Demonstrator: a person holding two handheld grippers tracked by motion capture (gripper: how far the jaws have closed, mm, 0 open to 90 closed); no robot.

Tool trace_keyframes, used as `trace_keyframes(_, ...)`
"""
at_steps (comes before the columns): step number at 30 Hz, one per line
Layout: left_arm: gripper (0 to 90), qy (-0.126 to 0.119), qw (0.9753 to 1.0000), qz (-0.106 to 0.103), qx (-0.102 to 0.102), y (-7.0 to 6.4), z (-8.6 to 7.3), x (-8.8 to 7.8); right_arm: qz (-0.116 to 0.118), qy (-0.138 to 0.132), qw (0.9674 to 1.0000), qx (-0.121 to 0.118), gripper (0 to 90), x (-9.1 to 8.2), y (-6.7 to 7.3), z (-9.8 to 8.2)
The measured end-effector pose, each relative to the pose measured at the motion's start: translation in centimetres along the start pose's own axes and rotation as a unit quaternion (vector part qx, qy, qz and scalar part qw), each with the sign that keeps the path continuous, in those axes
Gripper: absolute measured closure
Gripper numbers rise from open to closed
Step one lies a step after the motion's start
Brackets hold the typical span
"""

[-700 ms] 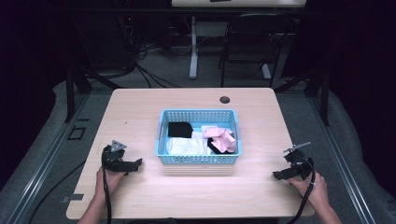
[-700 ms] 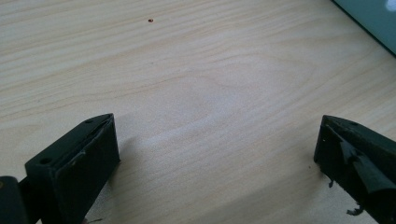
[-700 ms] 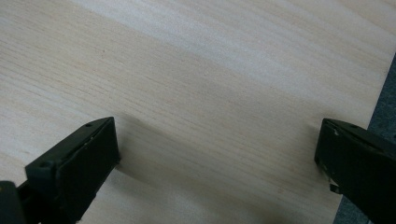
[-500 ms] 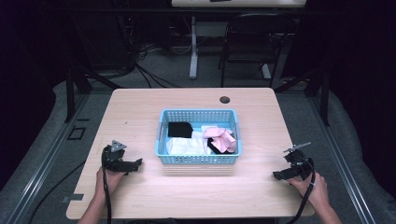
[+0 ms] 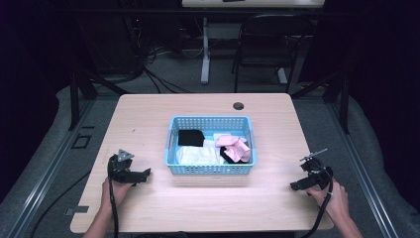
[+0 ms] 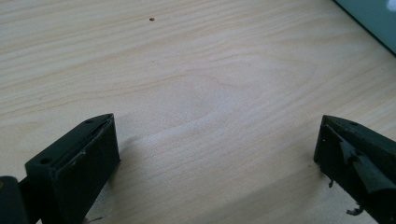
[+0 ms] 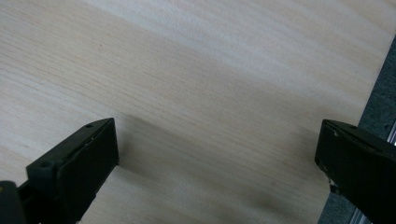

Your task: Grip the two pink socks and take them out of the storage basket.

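Note:
A light blue plastic basket (image 5: 210, 169) stands at the middle of the wooden table (image 5: 158, 114). Inside it lie a black cloth (image 5: 190, 137), white cloth (image 5: 198, 155) and pink cloth (image 5: 234, 147). My left gripper (image 5: 145, 174) rests on the table to the left of the basket, held in a hand, its jaws pointing toward the basket. In the left gripper view that left gripper (image 6: 217, 154) is open over bare wood. My right gripper (image 5: 294, 186) rests near the table's right front edge. The right gripper view has this right gripper (image 7: 217, 158) open with nothing between its jaws.
A small dark round hole (image 5: 238, 105) marks the table's far edge. The basket's corner (image 6: 373, 18) shows at the top right of the left gripper view. The table's edge and grey floor (image 7: 380, 102) run along the right of the right gripper view. A chair (image 5: 270, 44) stands beyond the table.

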State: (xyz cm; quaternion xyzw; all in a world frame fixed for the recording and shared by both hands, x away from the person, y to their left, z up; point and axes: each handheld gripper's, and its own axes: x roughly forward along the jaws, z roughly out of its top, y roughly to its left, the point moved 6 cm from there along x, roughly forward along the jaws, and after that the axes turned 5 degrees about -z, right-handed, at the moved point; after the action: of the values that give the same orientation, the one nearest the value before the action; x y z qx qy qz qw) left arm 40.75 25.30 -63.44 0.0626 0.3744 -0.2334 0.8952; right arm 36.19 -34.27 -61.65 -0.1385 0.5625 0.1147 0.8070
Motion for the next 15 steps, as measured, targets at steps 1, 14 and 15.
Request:
trace_keyframes(1,0.0,0.0,1.0,0.0,0.0,0.0,0.0,0.0,0.002,-0.003,1.0,-0.002,0.0,-0.4,0.0,0.3)
trace_keyframes(14,0.0,0.0,1.0,-0.001,0.001,0.0,0.0,0.0,0.029,-0.038,0.9984,-0.031,0.0,-3.6,1.8,2.5)
trace_keyframes(15,0.0,-0.001,1.0,-0.001,0.001,0.0,0.0,0.0,0.03,-0.037,0.998,-0.04,0.1,-3.9,2.2,2.8)
